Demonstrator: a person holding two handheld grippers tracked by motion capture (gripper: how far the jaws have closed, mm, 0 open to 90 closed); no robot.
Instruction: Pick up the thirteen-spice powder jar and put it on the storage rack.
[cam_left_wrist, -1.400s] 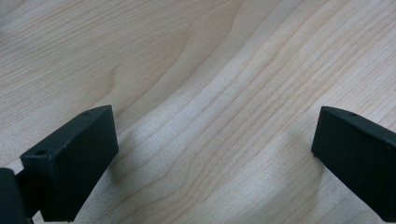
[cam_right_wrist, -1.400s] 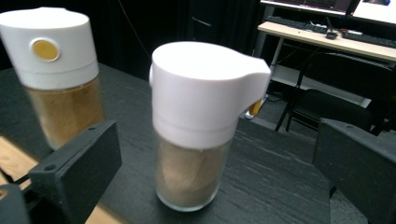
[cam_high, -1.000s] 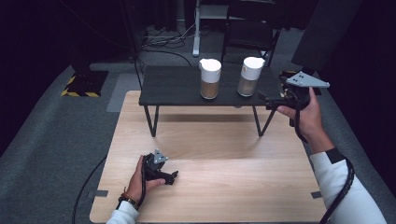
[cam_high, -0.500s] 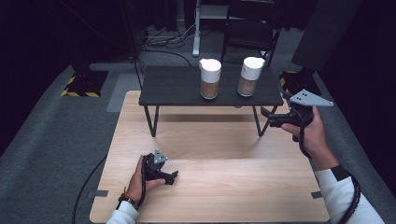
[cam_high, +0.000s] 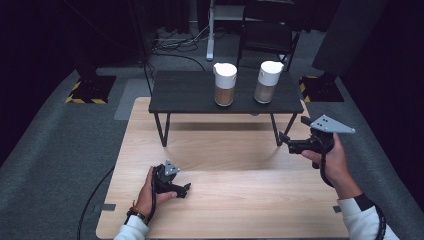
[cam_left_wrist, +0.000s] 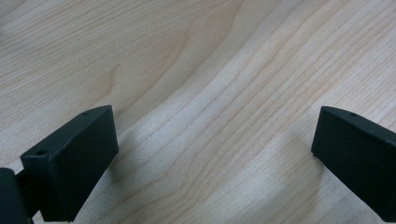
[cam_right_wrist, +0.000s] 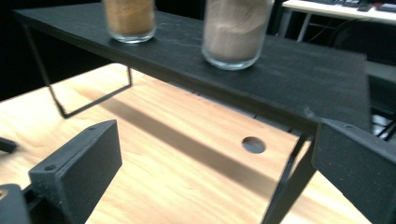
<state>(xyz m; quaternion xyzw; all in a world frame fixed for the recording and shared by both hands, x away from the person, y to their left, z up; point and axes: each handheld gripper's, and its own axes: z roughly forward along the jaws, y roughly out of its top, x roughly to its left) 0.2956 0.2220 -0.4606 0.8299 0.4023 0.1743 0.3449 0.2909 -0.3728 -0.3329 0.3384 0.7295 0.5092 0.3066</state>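
The right gripper (cam_high: 292, 142) hovers off the table (cam_high: 240, 200), near the shelf's (cam_high: 190, 92) right leg, fingers spread and empty. Two jars (cam_high: 224, 84) stand well apart from it on the shelf. The left gripper (cam_high: 184, 189) rests on the table, fingers spread, empty.

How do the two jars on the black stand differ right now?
The left jar holds darker, golden-brown filling; the right jar holds paler, pinkish-tan filling. The left jar stands nearer the stand's middle, the right jar nearer its right end. Both are upright, clear and white-lidded.
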